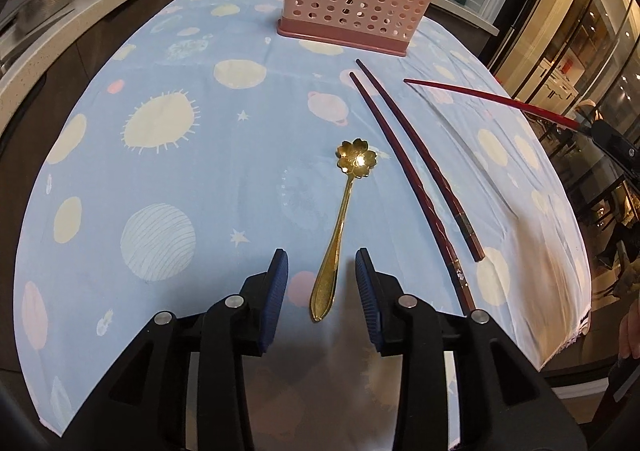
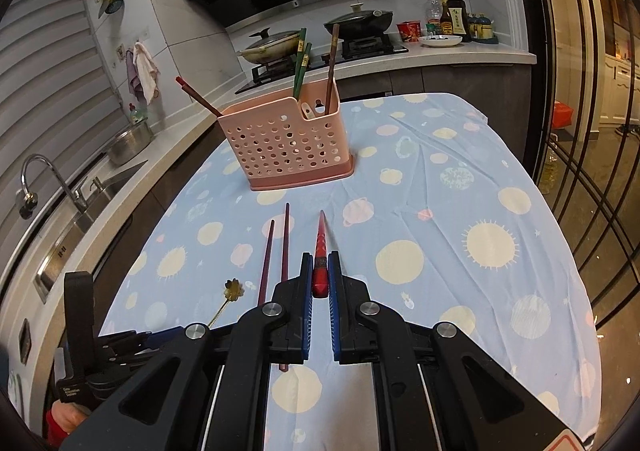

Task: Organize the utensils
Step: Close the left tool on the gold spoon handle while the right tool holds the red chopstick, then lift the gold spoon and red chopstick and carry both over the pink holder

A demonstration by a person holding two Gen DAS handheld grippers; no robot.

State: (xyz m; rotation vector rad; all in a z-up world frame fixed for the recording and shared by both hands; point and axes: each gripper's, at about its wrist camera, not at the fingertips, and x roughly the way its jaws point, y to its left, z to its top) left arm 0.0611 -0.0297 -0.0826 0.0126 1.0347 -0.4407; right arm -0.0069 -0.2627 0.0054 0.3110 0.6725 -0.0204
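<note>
The left hand-held gripper (image 1: 321, 271) stands partly open with the handle of the gold spoon (image 1: 340, 219) between its pads, not pressed, near the front edge of the table (image 1: 160, 187). The right hand-held gripper (image 2: 320, 275) is closed on a red chopstick (image 2: 321, 251), beside two dark chopsticks (image 1: 416, 167). Farther on, past open cloth, the pink utensil basket (image 2: 286, 143) stands near the far-left edge.

Warm indoor light is glinting off the gold spoon (image 1: 343, 219); fisheye warping is bending edges, dark vignetting at corners, focus sharp.
</note>
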